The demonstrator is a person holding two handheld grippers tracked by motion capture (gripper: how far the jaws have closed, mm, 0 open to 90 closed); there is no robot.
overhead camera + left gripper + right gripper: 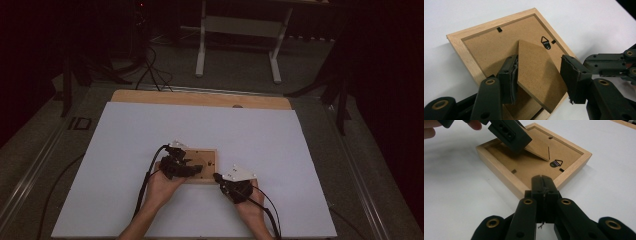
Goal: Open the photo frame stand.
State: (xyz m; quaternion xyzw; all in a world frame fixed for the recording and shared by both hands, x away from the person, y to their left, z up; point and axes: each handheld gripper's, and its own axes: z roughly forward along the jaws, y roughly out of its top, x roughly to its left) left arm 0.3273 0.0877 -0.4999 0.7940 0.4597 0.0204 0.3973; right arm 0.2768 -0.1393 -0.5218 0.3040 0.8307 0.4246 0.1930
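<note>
A wooden picture frame [202, 165] is lying face down at the centre of the white desk [125, 150]. Its hinged stand flap [536, 75] is tilting up off the backing board, long axis running toward the lower right of the left gripper view. The left gripper [537, 80] is straddling that flap — fingers [509, 80] parted, one seemingly brushing its edge. The right gripper [543, 186], fingers clenched on nothing, is sitting at the frame's near rim.

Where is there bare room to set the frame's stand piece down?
The white board is bare left of, beyond and right of the picture frame. It is crowded at the frame's near edge, where left gripper and right gripper work.
</note>
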